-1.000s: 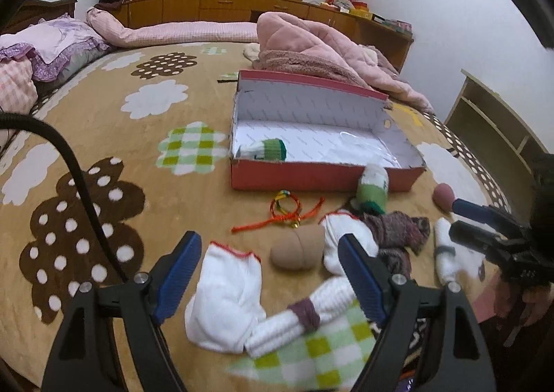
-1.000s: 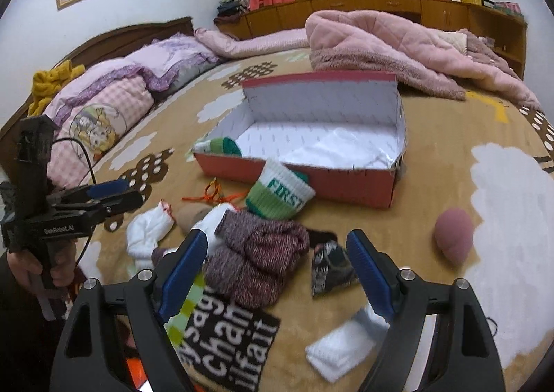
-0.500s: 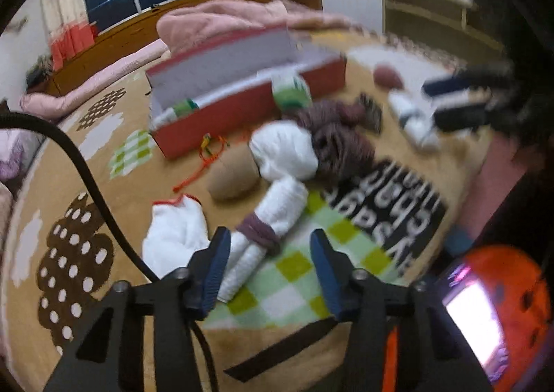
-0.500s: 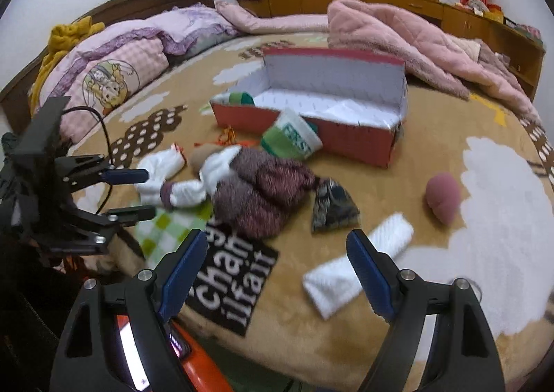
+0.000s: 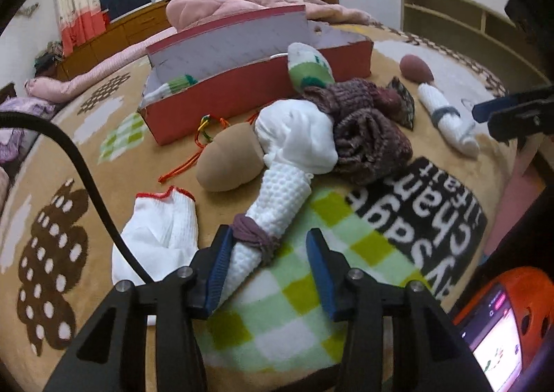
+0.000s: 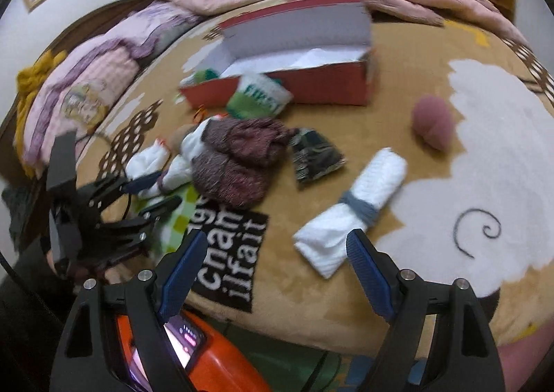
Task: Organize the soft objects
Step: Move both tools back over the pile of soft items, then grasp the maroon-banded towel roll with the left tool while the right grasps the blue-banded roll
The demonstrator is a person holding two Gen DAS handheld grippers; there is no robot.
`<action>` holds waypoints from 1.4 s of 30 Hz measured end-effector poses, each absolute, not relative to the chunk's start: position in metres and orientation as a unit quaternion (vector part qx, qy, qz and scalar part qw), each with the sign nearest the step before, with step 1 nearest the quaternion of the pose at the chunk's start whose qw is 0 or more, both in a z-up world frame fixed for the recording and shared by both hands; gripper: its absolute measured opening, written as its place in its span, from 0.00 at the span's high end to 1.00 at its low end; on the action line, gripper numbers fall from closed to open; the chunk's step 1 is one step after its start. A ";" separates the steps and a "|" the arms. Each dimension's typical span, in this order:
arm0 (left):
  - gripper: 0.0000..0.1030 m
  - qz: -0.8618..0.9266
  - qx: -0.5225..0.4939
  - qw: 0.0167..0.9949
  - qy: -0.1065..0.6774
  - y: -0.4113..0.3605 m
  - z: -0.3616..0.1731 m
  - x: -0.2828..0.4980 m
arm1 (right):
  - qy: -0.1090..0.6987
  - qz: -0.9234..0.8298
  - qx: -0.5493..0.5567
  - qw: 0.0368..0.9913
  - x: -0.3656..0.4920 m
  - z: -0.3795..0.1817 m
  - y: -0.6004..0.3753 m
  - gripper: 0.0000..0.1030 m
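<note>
A white rolled towel with a purple band (image 5: 273,215) lies between my left gripper's (image 5: 268,267) fingers. Its near end touches the left pad (image 5: 218,264); the right pad stands clear, so the jaws are part-way open. Behind it lie a white bundle (image 5: 297,139), a tan ball (image 5: 230,160), a maroon knit (image 5: 367,135) and a red-trimmed white sock (image 5: 162,232). The red box (image 5: 242,87) holds a green-and-white sock (image 5: 176,83); another (image 6: 259,97) leans on its front. My right gripper (image 6: 275,270) is wide open just short of a white roll with a grey band (image 6: 353,205).
A pink ball (image 6: 432,122) and a dark patterned cloth (image 6: 315,156) lie beside the grey-banded roll. An orange device with a lit screen (image 5: 498,322) sits below the bed's near edge. A pink quilt (image 5: 221,7) is heaped behind the box, and pillows (image 6: 86,90) lie at the left.
My left gripper has narrowed, rolled and sunk onto the purple-banded roll. My right gripper has come lower and closer to the grey-banded roll, still wide open.
</note>
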State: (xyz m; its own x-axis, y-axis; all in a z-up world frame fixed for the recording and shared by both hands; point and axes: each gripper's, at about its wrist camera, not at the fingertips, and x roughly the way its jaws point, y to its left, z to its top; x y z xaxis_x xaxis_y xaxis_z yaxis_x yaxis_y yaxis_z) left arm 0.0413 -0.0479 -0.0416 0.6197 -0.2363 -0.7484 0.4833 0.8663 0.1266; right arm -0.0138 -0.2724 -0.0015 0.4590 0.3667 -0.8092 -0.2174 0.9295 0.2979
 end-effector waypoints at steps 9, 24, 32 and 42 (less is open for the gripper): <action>0.74 -0.197 0.082 0.881 0.423 -0.031 -0.034 0.058 | 0.524 0.099 0.248 0.809 0.035 -0.044 -0.320 0.16; 0.75 -0.161 0.050 0.912 0.375 -0.043 -0.038 0.032 | 0.418 -0.039 0.153 0.895 0.010 -0.040 -0.293 0.78; 0.73 -0.116 0.129 0.949 0.264 -0.059 -0.062 0.005 | 0.378 -0.037 0.102 0.919 -0.006 -0.046 -0.279 0.78; 0.78 -0.138 0.096 0.939 0.301 -0.048 -0.049 0.019 | 0.386 -0.023 0.093 0.918 0.003 -0.046 -0.283 0.78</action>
State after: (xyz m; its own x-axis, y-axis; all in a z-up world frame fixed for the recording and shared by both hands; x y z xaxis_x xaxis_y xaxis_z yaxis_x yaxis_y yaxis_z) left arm 0.0194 -0.0480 -0.0492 0.7814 -0.2011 -0.5907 0.3160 0.9438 0.0968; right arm 0.0028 -0.2828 -0.0463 0.7011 0.0292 -0.7124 0.1138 0.9818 0.1522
